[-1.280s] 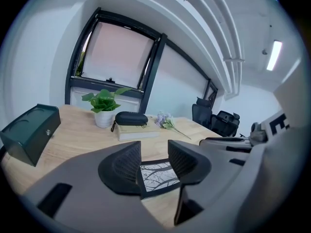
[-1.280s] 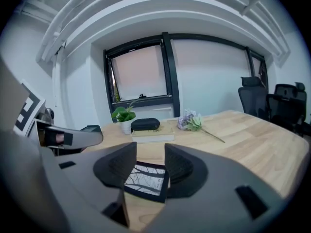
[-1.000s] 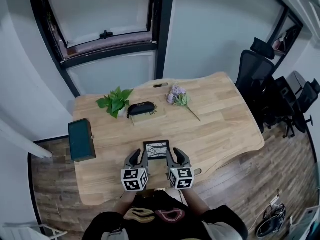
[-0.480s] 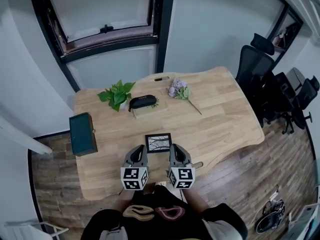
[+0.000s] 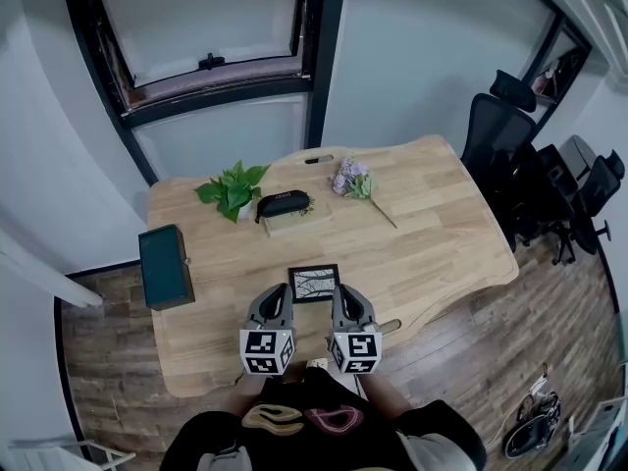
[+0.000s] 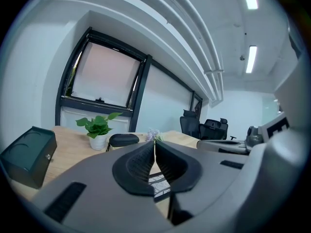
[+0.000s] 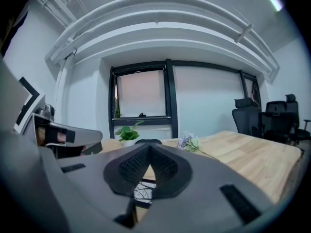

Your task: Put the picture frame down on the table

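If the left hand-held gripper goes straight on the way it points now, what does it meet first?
Probably the picture frame lying just ahead, below its shut tips. Depth is unclear; it might instead touch the table beside the frame.

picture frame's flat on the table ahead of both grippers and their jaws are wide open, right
Wrong on the jaws: left gripper and right gripper are shut and empty, having just closed, as each gripper view shows. The picture frame lies flat on the table ahead of them.
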`<state>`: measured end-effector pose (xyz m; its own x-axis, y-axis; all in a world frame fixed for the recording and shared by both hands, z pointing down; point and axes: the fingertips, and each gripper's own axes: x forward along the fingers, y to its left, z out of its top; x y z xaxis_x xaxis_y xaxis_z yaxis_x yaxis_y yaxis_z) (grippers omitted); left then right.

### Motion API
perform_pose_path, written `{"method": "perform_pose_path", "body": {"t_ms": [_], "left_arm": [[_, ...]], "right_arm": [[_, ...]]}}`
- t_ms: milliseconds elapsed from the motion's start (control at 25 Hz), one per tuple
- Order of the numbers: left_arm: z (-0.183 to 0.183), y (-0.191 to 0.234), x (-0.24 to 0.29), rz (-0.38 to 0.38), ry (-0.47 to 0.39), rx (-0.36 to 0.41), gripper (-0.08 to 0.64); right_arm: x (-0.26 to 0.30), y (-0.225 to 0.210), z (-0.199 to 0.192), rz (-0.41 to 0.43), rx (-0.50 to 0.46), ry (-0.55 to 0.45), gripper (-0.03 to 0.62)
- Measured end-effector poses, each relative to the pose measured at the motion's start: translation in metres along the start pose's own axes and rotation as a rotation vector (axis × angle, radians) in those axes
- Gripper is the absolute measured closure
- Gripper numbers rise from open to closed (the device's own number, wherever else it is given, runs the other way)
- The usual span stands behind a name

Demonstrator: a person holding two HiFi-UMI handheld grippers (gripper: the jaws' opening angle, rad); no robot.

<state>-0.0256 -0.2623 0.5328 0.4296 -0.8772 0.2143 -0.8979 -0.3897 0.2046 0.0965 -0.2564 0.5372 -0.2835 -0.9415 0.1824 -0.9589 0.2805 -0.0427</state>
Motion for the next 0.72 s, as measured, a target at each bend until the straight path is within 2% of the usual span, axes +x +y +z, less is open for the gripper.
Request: {"method": "perform_pose_path", "body": {"t_ms": [720], "left_arm": [[0.004,0.004,-0.011,-0.029,-0.011,0.025,0.537]], "right_arm": [[-0.010,0.015,-0.005,-0.021,-0.016,0.008,0.583]]}}
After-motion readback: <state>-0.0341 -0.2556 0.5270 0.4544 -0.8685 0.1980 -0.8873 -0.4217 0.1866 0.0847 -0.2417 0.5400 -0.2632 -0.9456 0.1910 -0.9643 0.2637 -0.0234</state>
